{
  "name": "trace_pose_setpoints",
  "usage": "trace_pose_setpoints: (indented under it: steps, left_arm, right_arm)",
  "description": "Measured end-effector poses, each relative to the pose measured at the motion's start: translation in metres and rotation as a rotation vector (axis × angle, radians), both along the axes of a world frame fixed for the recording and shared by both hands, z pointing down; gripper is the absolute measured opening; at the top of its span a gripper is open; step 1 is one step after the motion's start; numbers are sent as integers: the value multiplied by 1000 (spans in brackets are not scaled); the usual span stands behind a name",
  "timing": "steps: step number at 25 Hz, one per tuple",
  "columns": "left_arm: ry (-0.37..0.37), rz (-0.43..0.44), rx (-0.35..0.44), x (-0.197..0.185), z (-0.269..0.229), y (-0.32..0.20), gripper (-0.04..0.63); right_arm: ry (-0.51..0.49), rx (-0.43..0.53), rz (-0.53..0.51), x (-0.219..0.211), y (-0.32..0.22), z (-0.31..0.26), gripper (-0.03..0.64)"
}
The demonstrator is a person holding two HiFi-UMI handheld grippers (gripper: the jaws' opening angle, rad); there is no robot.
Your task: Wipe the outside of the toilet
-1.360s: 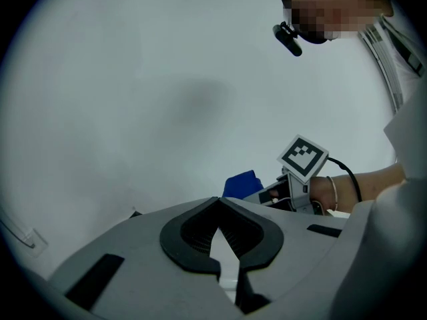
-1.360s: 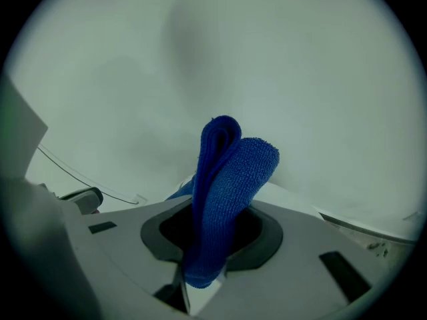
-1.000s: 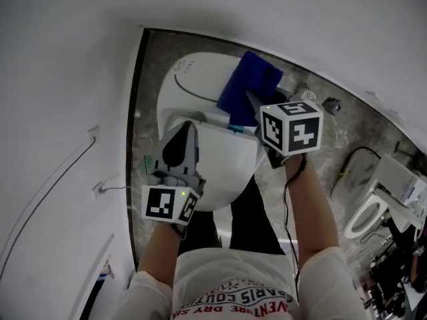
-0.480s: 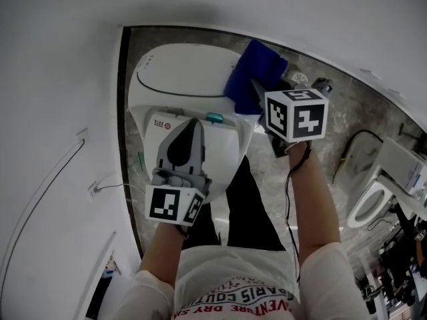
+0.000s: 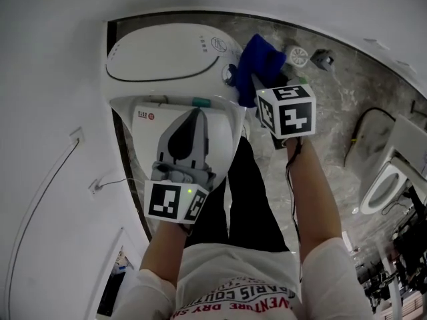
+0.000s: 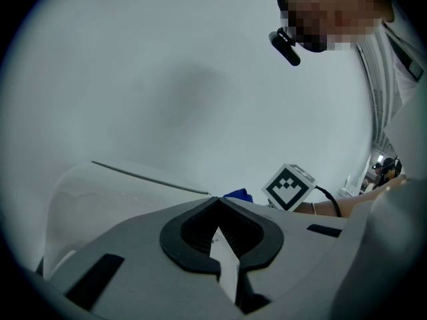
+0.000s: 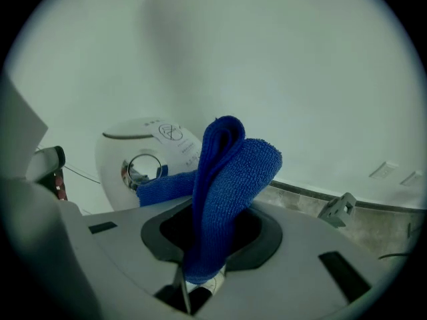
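Plain white wall (image 5: 47, 59) borders a grey marbled floor (image 5: 360, 92).

You are in a bathroom-like room: a white toilet (image 5: 170, 62) sits with its tank against a plain white wall (image 5: 53, 79), on a grey marbled stone floor (image 5: 353, 99). A second toilet (image 5: 381, 189) stands off to your right among cables and dark gear, so this looks more like a test room than a home.

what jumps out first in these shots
The blue cloth, pinched in the right gripper, stands out against the white toilet, beside its chrome flush button. The left gripper hangs shut and empty over the lid.
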State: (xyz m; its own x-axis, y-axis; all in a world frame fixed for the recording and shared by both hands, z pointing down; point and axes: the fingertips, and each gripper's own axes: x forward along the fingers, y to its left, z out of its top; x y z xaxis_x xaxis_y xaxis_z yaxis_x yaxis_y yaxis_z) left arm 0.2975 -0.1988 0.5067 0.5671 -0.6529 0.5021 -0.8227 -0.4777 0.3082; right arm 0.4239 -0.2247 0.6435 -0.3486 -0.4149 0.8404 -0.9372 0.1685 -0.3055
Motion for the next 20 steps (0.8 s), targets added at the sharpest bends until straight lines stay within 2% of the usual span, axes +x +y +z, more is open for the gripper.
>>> trace_pose_setpoints:
  steps: [7, 10, 13, 20]
  left_arm:
    - [0, 83, 19, 9, 22, 28, 8]
    - [-13, 125, 27, 4, 35, 47, 6]
    - [-23, 142, 35, -9, 47, 66, 8]
    - [-22, 196, 38, -23, 74, 118, 6]
  right_arm:
    - [67, 52, -5, 3, 45, 38, 89]
    - [42, 66, 44, 1, 67, 57, 87]
    - [-2, 36, 101, -4, 91, 74, 87]
    - [30, 33, 99, -19, 152, 112, 87]
